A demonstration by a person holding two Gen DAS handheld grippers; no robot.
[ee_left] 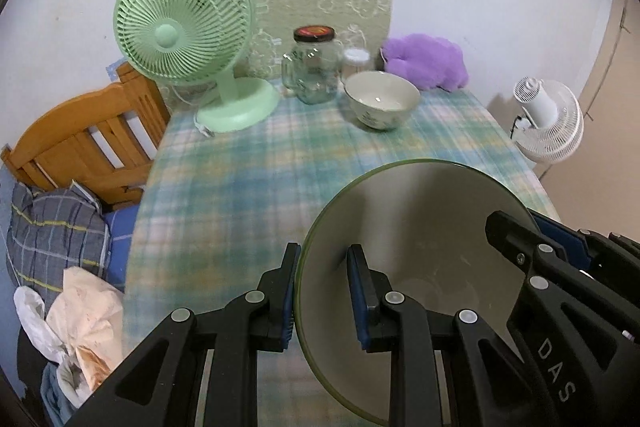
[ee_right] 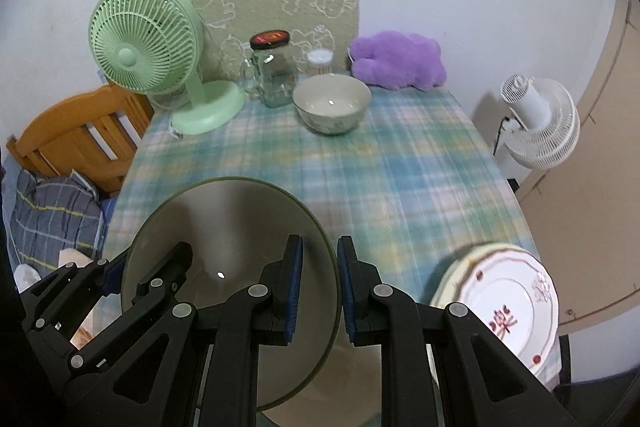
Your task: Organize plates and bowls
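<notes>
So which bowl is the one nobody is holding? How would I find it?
Look at the far end of the checked tablecloth, by the wall, between the green fan and the purple plush toy. The small bowl sits just in front of the glass jar with the dark lid. Unlike the big green-rimmed bowl gripped at its rim, it rests untouched and has a faint pattern outside.

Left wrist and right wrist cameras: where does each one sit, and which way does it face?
Left wrist: on the left hand-held gripper, facing down at the table; it clamps the big bowl's left rim.
Right wrist: on the right hand-held gripper, clamping the right rim; plates nearby.
Shared: small bowl, green fan.
</notes>
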